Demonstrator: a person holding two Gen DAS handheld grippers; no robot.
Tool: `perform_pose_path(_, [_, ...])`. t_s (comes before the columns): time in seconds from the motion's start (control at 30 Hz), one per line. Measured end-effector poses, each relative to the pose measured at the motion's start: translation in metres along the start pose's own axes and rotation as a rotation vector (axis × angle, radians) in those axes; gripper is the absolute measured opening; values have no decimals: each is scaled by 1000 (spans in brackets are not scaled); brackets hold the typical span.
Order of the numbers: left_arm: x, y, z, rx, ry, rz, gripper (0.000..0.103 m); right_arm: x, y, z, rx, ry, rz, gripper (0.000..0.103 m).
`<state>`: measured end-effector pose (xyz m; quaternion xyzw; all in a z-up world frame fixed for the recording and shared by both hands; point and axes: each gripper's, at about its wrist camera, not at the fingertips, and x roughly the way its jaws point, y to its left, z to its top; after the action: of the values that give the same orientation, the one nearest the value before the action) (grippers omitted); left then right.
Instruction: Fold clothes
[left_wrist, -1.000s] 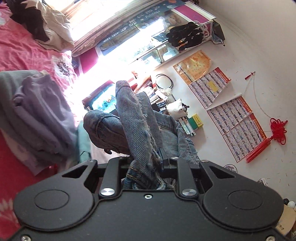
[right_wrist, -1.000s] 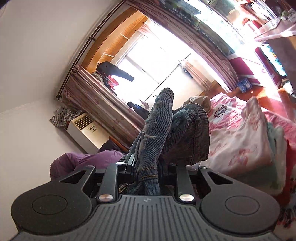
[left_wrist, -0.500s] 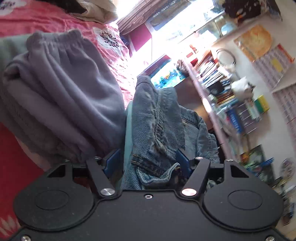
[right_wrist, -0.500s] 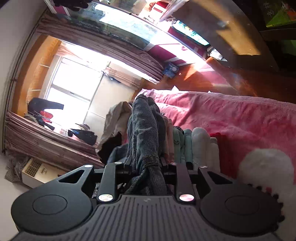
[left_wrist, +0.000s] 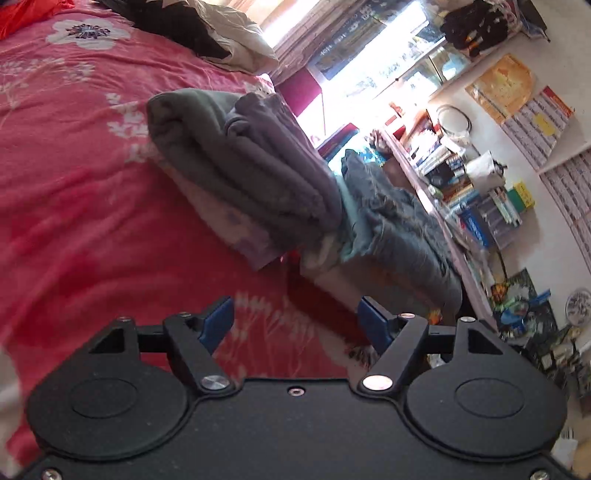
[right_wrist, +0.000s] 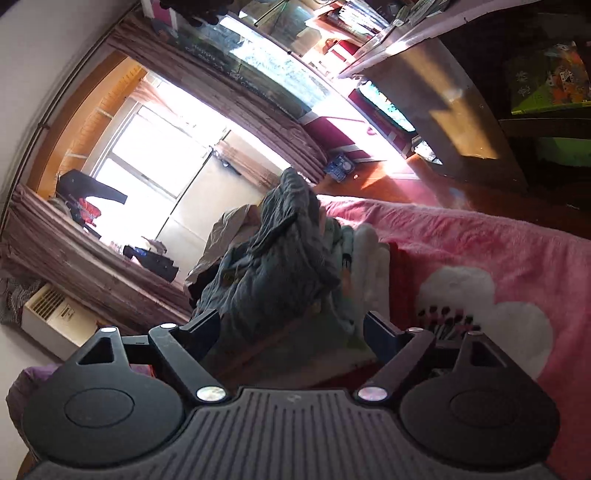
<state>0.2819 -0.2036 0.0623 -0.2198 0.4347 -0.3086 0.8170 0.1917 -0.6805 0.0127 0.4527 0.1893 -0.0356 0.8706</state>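
Both tools stand spread with nothing between their pads. The left tool (left_wrist: 295, 325) has just been opening and its blue pads (left_wrist: 218, 323) show only the pink flowered bed cover (left_wrist: 74, 184) in the gap. The right tool (right_wrist: 291, 330) has also just been opening; its pads touch no cloth, though the folded blue denim garment (right_wrist: 280, 258) lies just in front of the gap, closer to its left pad.

Taking the denim garment (left_wrist: 399, 229) as landmark: it rests on the bed at the end of a row of folded clothes, and I judge that it is now set down, so this piece is finished. From the left tool it lies ahead and to the right, well apart. From the right tool it lies straight ahead and near, so the right hand is the nearer one. Its long axis runs away from both tools.

Beside the garment, the left view shows a folded grey fleece piece (left_wrist: 266, 173) and a dull green one (left_wrist: 184, 122) under it, which the right view hides. Only the right view shows the pale folded edges (right_wrist: 369, 258) stacked against the garment, and the window (right_wrist: 159, 147) behind it.
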Motion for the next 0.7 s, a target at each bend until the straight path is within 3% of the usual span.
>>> perform_pose_path(0.17, [-93,4,-32,130,-17,145,78,-32,66,-69,-67,156,82,101])
perform_pose_path(0.27, [-170,2,-42,213,-91,260,80,-43,117,-104,-109,219,168,103])
perform_pose_path(0.33, [-220,-2,-46,262,-154,349,84,-63,169,-122,-172,240,229,103])
perform_pose_path(0.4, [-266,-4,-55,308,-217,435,99,-73,213,-144,-236,264,271,103])
perform_pose_path(0.47, [-302,-4,-70,348,-247,518,103,-81,251,-172,-316,270,281,103])
perform_pose_path(0.6, [-336,13,-111,365,-261,626,103,-100,300,-240,-465,297,257,103])
perform_pose_path(0.7, [-332,35,-143,304,-265,630,103,-103,311,-296,-553,346,219,103])
